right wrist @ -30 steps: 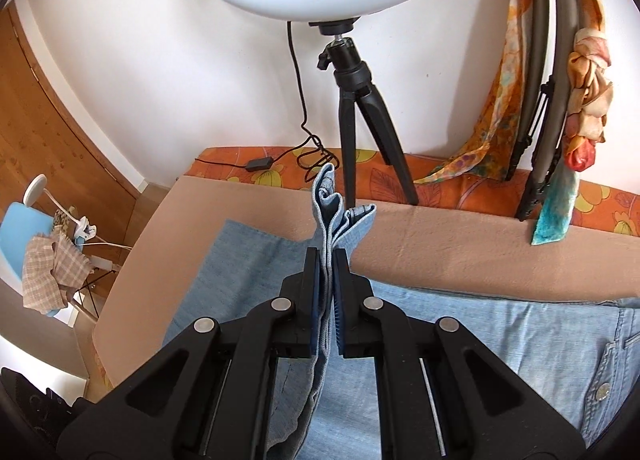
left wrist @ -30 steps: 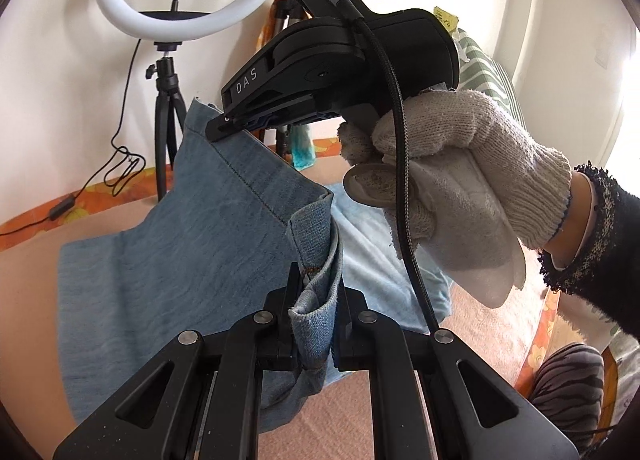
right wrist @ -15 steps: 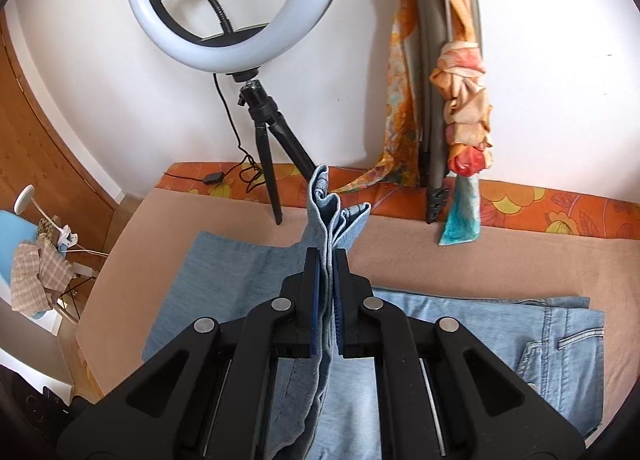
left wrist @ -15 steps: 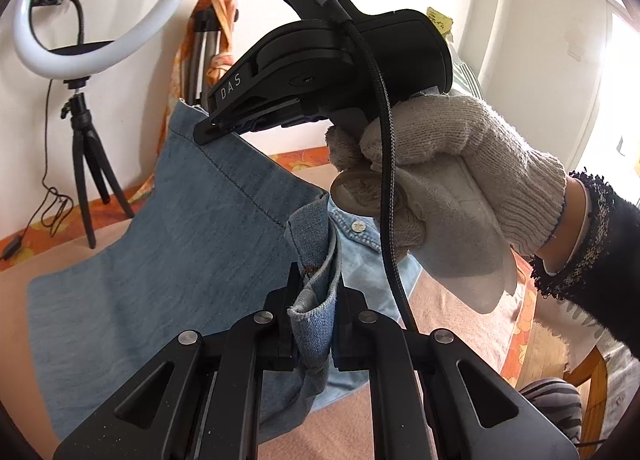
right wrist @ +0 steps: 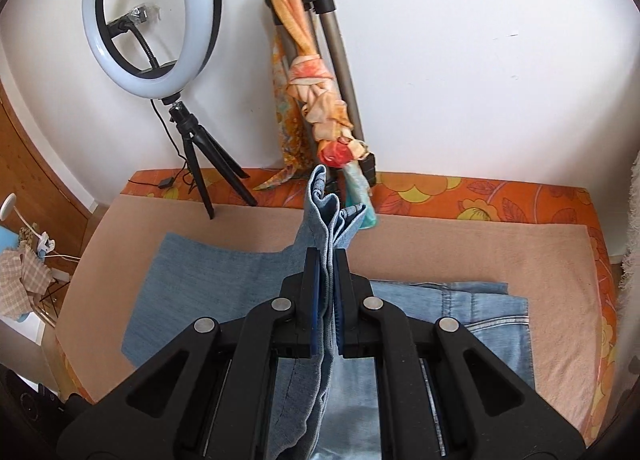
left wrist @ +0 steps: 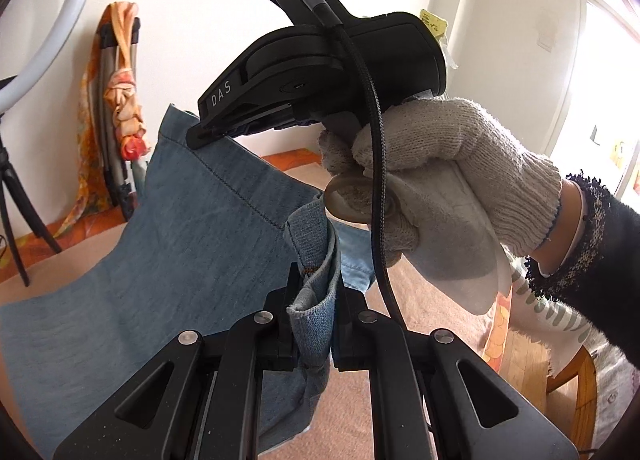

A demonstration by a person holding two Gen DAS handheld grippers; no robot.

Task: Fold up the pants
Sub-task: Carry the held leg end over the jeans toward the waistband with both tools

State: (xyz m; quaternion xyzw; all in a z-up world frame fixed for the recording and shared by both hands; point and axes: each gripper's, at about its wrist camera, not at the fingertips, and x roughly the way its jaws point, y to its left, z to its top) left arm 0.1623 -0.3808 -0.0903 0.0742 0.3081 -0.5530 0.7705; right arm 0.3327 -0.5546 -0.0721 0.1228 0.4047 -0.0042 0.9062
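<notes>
Light blue denim pants [right wrist: 208, 284] lie on a beige mat, legs to the left and waist to the right [right wrist: 492, 308]. My left gripper [left wrist: 314, 300] is shut on one hem corner of the pants [left wrist: 192, 260], lifted off the mat. My right gripper [right wrist: 328, 280] is shut on the other hem corner, which sticks up between its jaws. In the left wrist view the right gripper [left wrist: 200, 136] shows above and behind, held by a white-gloved hand [left wrist: 440, 180], with the hem edge stretched between the two grippers.
The beige mat [right wrist: 460, 248] lies on an orange floral cover [right wrist: 480, 196] against a white wall. A ring light on a small tripod [right wrist: 192, 148] stands at the back left. A folded tripod with an orange scarf [right wrist: 320, 100] leans on the wall.
Both grippers have carried the lifted hem to the right, over the pants toward the waist. The ring light and tripod have slid left in both views.
</notes>
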